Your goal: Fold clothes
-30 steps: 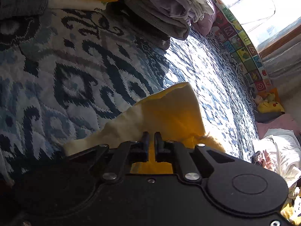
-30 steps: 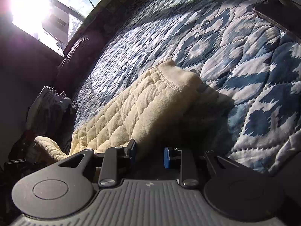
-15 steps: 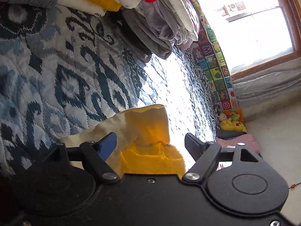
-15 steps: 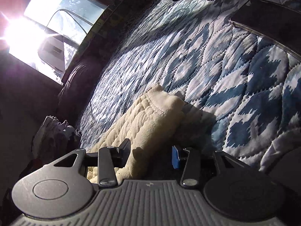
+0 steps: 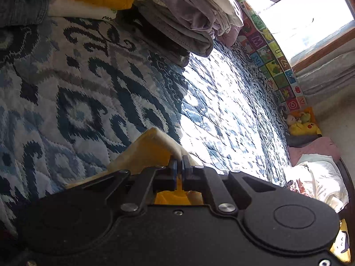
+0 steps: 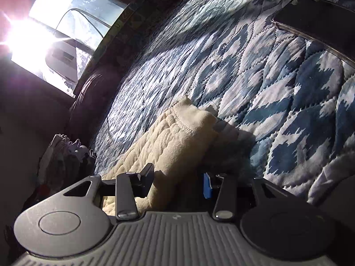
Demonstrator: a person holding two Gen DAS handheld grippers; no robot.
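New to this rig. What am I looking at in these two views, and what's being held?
No robot arm: a person carries a two-finger gripper in each hand, with a fisheye camera on each looking along its fingers. The left view shows the left gripper shut on a cream and yellow garment lying on a blue patterned quilt, with folded clothes stacked at the far edge. The right view shows the right gripper open, fingers either side of a cream quilted garment, possibly the same one, holding nothing.
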